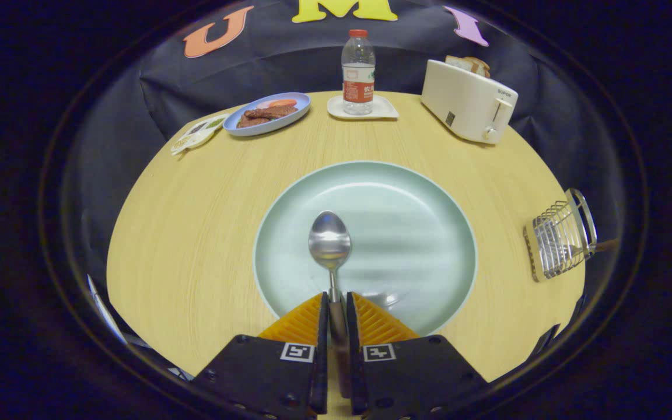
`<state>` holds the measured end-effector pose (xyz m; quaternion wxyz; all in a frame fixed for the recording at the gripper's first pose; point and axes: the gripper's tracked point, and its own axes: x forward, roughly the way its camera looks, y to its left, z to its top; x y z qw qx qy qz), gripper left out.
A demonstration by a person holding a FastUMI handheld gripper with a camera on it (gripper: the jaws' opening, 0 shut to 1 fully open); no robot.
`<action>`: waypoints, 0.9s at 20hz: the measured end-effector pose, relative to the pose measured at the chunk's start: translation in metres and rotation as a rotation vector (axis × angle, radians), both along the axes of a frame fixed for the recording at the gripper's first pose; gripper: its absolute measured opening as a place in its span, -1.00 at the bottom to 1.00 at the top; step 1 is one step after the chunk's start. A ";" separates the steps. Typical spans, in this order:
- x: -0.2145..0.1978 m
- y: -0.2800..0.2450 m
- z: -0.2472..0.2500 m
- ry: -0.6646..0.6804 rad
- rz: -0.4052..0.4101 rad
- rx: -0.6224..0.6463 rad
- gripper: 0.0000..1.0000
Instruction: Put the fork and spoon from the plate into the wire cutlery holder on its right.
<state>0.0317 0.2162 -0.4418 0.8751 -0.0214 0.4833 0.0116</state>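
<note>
A: Clamped between the 2 fingers of the gripper (336, 303): handle of the spoon (329, 240), jaws nearly closed, pressing on it from both sides.

B: And the bowl of it?

A: Just ahead of the fingertips, pointing away from the camera, over the near half of the pale green plate (365, 245). Hard to tell whether resting on the plate or lifted off it; a faint shine on the plate just right of the fingertips.

B: Fork?

A: Cannot tell from here.

B: Holder?

A: Wire cutlery holder (560, 236) off to the right of the plate, well apart from it, near the edge of the round wooden table (196, 221). Seems tilted by the lens; contents not clear.

B: Further out?

A: Beyond the plate, at the far side of the table: clear water bottle (358, 73) with a red cap, upright on a small white coaster (388, 109). Left of that, a blue oval dish (267, 114) with dark brown food and something orange. Beside the dish, at the table edge, a small flat packet (198, 133). Right of the bottle, a white toaster (468, 99) with bread (469, 64) sticking out of the top.
</note>
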 end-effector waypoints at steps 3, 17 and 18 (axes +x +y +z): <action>-0.003 0.001 0.000 0.021 0.012 0.017 -0.99; -0.020 -0.101 0.137 0.129 0.037 0.074 -0.99; -0.019 -0.116 0.148 0.134 0.026 0.078 -0.99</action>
